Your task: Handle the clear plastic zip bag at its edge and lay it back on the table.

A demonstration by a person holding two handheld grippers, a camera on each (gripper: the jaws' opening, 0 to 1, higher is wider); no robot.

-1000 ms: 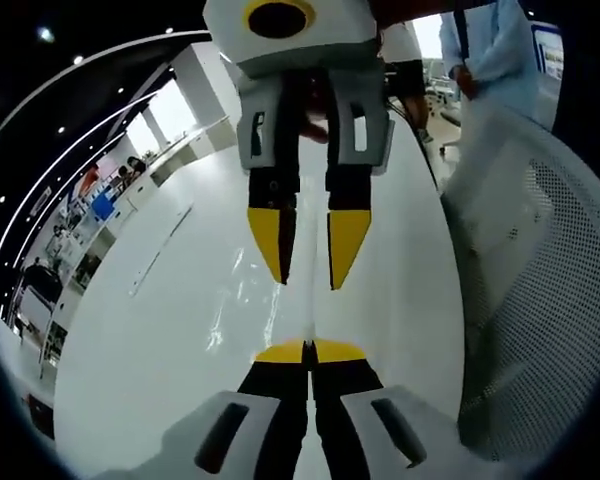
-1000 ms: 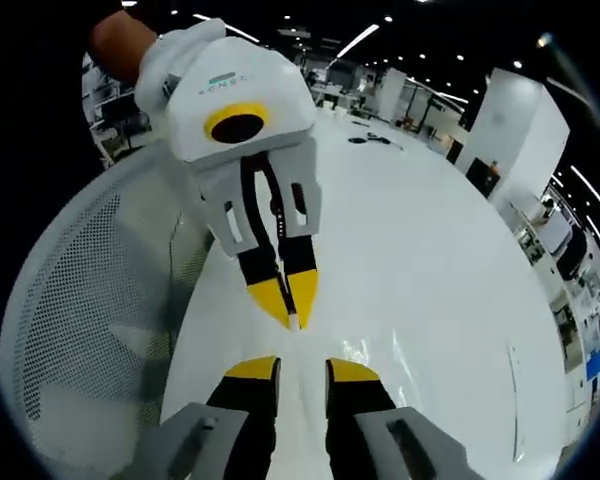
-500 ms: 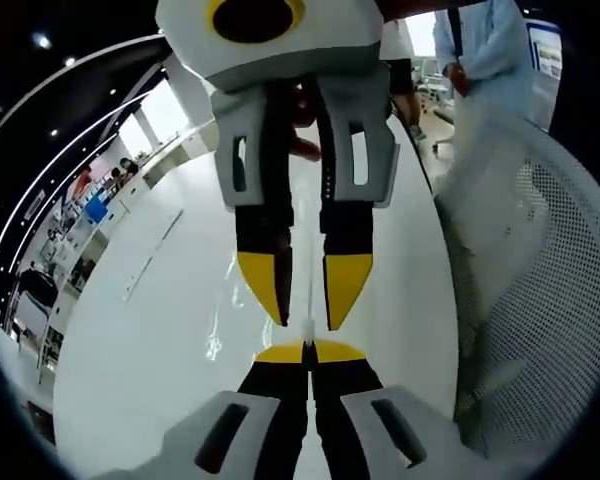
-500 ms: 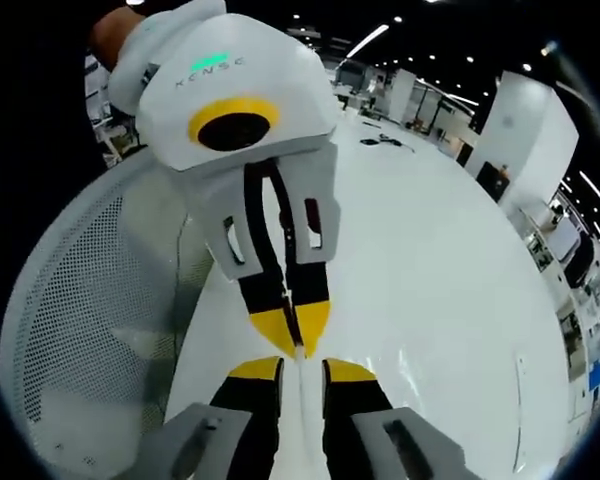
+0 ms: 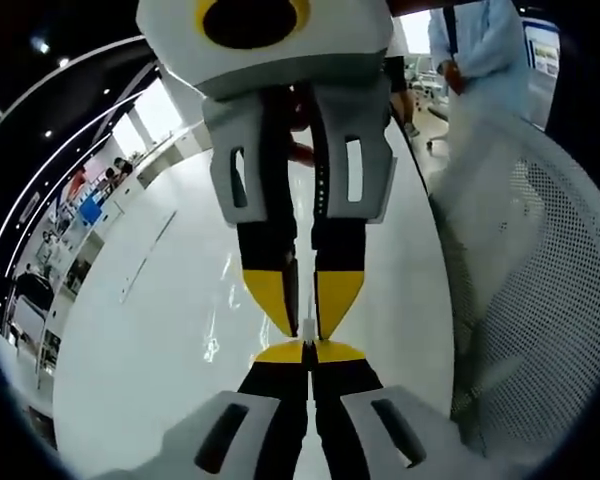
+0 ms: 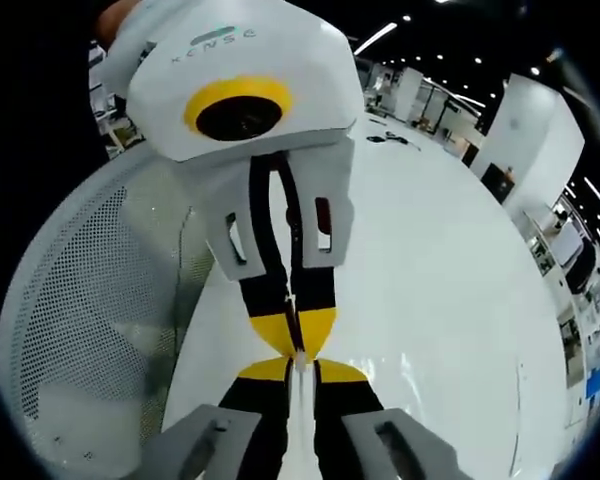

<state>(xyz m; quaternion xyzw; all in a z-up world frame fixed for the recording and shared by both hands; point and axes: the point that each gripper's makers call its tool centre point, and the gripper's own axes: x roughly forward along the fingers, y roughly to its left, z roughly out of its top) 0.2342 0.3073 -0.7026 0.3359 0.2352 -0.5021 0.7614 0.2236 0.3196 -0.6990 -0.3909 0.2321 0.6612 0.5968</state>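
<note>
My left hand-held gripper (image 5: 307,352) has its yellow tips pressed together on the thin edge of the clear plastic zip bag (image 5: 308,327), a pale sliver standing up between them. My right hand-held gripper (image 5: 304,303) comes in tip to tip from above, its jaws narrowed around the same edge; in the right gripper view they look nearly closed on it, though I cannot tell whether they truly pinch. The bag's film (image 6: 298,425) hangs over the white tabletop (image 5: 150,330), a mesh chair (image 5: 540,300) to one side. To do this well, I'd keep both tips level and pull gently apart so the film stays flat, then lower it evenly until it rests on the tabletop before I let go.
</note>
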